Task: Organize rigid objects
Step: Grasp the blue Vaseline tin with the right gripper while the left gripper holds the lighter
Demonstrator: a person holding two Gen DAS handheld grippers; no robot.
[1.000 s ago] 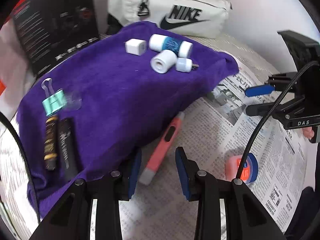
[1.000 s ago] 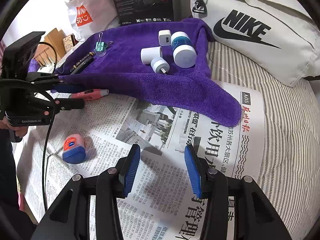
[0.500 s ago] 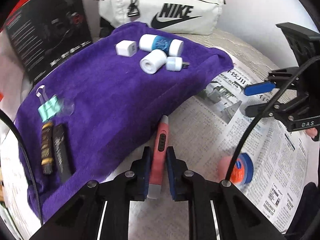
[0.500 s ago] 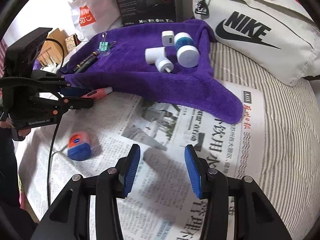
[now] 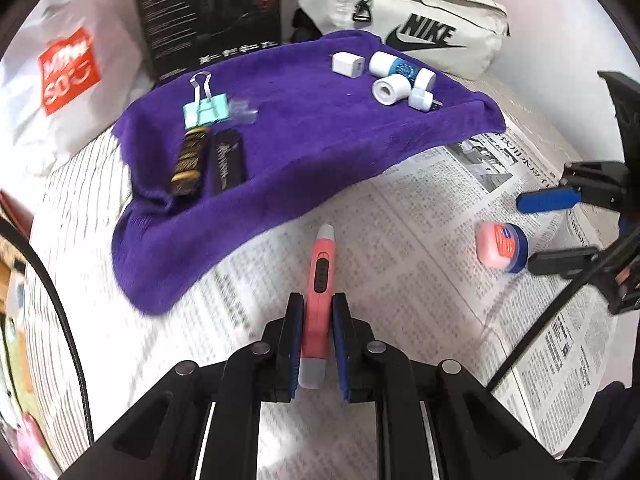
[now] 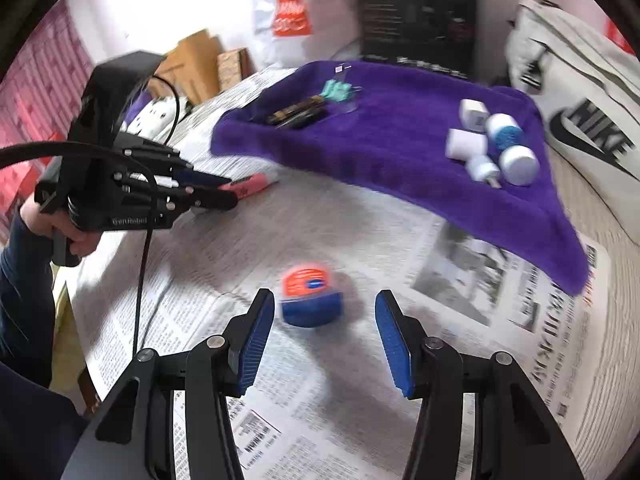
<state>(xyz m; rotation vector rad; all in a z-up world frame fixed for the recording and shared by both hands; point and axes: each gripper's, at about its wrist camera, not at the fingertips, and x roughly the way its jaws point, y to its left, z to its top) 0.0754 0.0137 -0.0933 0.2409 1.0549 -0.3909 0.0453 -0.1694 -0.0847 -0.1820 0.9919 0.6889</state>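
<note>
Newspaper [image 5: 420, 240] lies bare beside left gripper [image 5: 316, 320] clamping pink pen [image 5: 318, 300]; right gripper [image 6: 326, 320] opening, empty.

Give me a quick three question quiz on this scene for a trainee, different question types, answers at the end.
1. True or false: the left gripper is shut on the pink plastic pen.
2. What does the small pink jar with a blue lid rest on? A purple towel; B newspaper; C white bag.
3. Fill in: the mint green binder clip lies on the purple ____.

Key: 1 true. 2 B, the newspaper, ahead of the right gripper, whose jaws are opening. 3 towel.
</note>
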